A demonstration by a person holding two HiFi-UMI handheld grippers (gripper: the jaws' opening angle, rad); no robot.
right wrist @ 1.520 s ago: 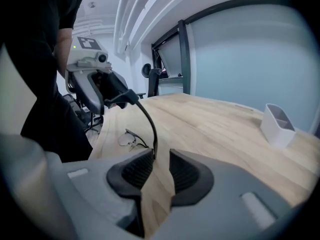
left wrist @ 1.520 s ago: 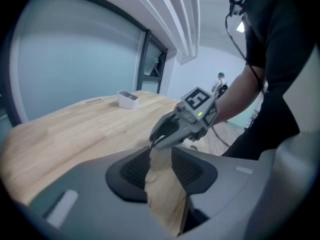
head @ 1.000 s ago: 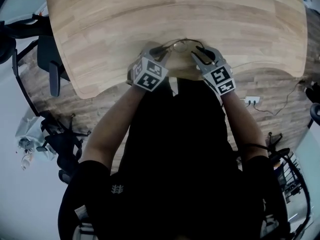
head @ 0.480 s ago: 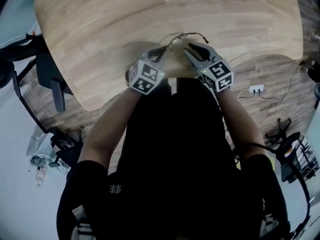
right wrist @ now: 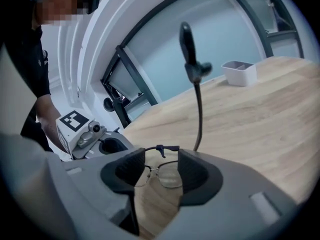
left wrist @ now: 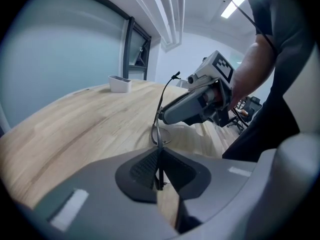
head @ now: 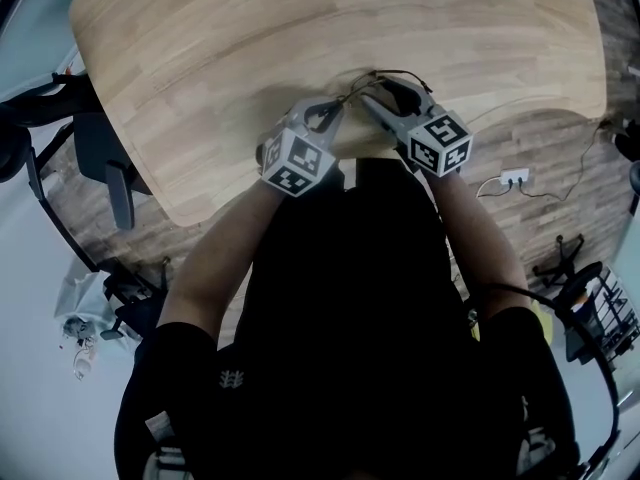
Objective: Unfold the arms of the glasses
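The thin wire-rimmed glasses point(head: 362, 83) hang just above the wooden table point(head: 300, 28), near its front edge. My left gripper point(head: 338, 105) is shut on the frame; in the left gripper view its pads point(left wrist: 145, 166) pinch the thin wire point(left wrist: 159, 160). My right gripper point(head: 386, 92) is to the right, its jaws opening. In the right gripper view both lenses point(right wrist: 169, 175) show just beyond the gap, untouched by the pads. One arm with a black tip point(right wrist: 188, 41) stands swung out and upward, beside the right pad point(right wrist: 195, 176).
A small white tray point(right wrist: 240, 73) sits far back on the table point(left wrist: 75, 119). An office chair point(head: 100, 153) stands on the floor at the left, with a power strip point(head: 512, 178) and cables at the right. The person's body fills the lower head view.
One arm of the glasses has swung out to the right. My right gripper has rolled and spread its jaws off it. The left gripper has closed on the frame.
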